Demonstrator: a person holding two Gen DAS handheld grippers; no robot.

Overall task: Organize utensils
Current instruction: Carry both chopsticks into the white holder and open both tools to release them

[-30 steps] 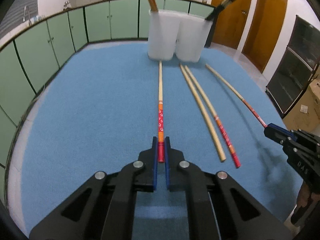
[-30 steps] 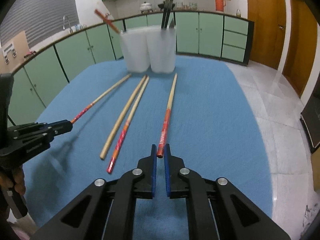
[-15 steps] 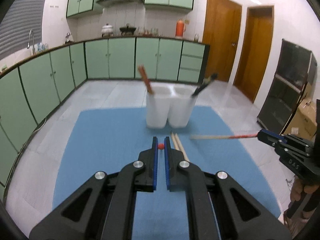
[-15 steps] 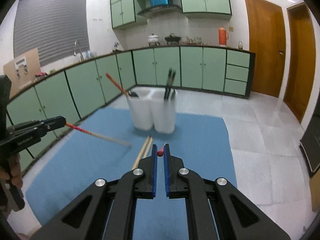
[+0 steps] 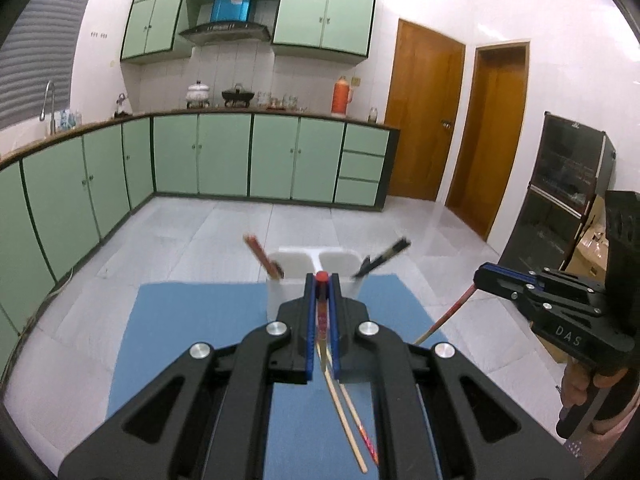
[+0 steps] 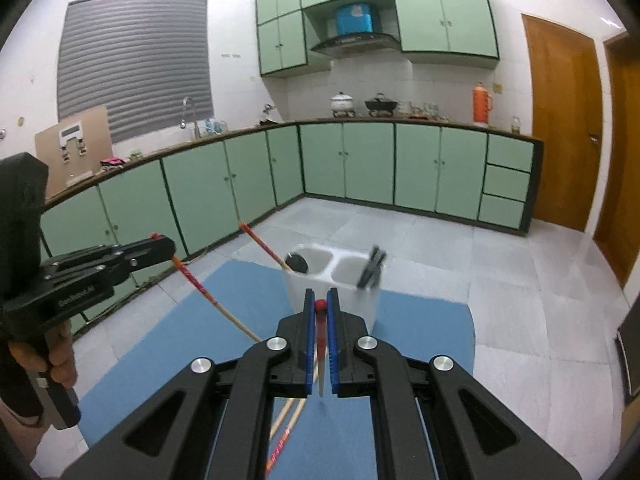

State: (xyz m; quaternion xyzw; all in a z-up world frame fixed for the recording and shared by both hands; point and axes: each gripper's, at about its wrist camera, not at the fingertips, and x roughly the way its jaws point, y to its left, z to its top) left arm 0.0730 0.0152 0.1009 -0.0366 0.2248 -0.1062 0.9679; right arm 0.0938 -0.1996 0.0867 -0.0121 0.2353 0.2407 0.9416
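My left gripper [image 5: 321, 280] is shut on a red-ended chopstick [image 5: 322, 316] whose pale end hangs down toward the blue mat [image 5: 192, 332]. My right gripper [image 6: 320, 300] is shut on a second red-ended chopstick [image 6: 321, 336], also hanging tip down. Each gripper shows in the other's view, the right gripper [image 5: 480, 276] and the left gripper [image 6: 166, 246], both raised above the mat. Ahead stands a white two-compartment holder [image 6: 332, 280] with a red chopstick [image 5: 260, 254] in its left cup and black utensils [image 6: 372, 266] in its right. Two chopsticks [image 5: 348, 420] lie on the mat below.
The mat's far edge [image 6: 424, 304] lies just behind the holder, with grey tiled floor [image 6: 500, 272] beyond. Green cabinets [image 5: 224, 160] run along the left and back walls. A dark glass-fronted cabinet [image 5: 568, 184] stands at the right. A hand [image 6: 60, 356] holds the left gripper's handle.
Both grippers have risen from the mat with their chopsticks, which went from lying flat to hanging tip down. The holder now sits lower in both views.
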